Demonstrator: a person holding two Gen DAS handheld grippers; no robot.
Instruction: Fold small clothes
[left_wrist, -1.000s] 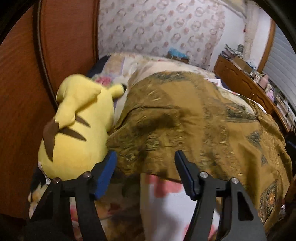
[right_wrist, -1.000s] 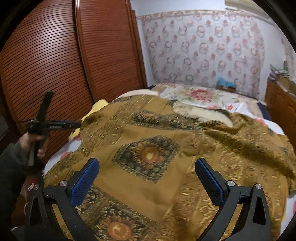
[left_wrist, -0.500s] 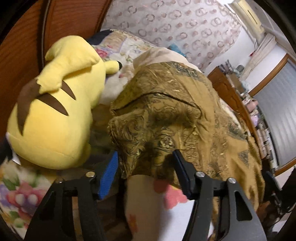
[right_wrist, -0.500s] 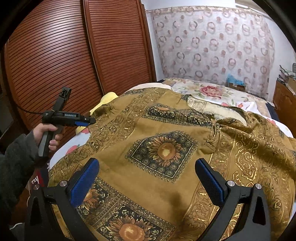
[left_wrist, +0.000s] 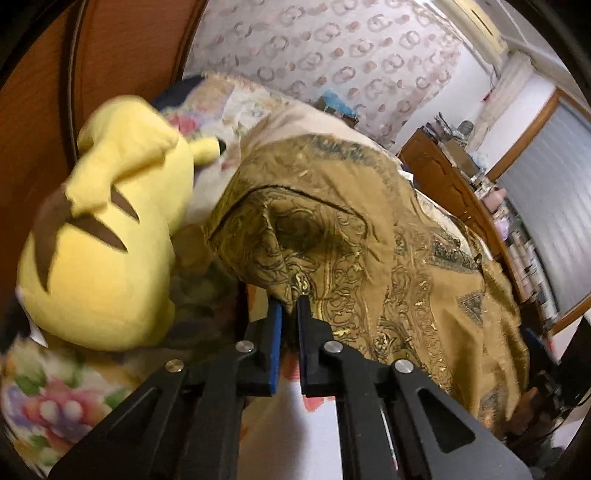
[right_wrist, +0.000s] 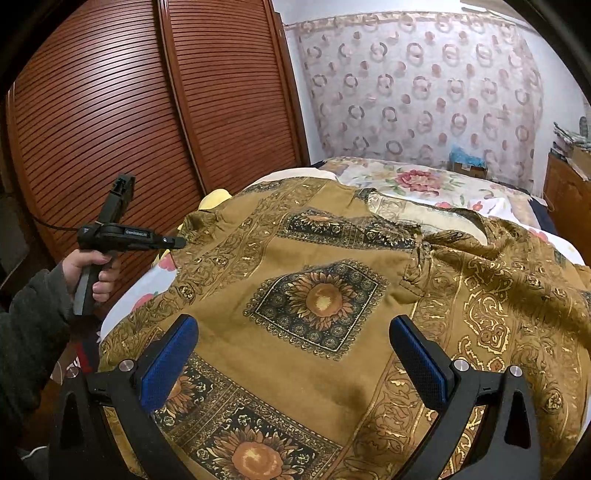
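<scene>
Newly closed left gripper jaws on garment corner.

You are in a home bedroom: a bed with floral sheets, louvred wardrobe doors, a patterned curtain, and a cluttered dresser.

Pinched between the blue pads of the left gripper, jaws just closed: a corner of the gold-patterned brown garment, draped over a floral bedspread. Just left, touching the cloth's edge: a yellow plush toy. Behind: a ring-patterned curtain and a cluttered wooden dresser.
</scene>
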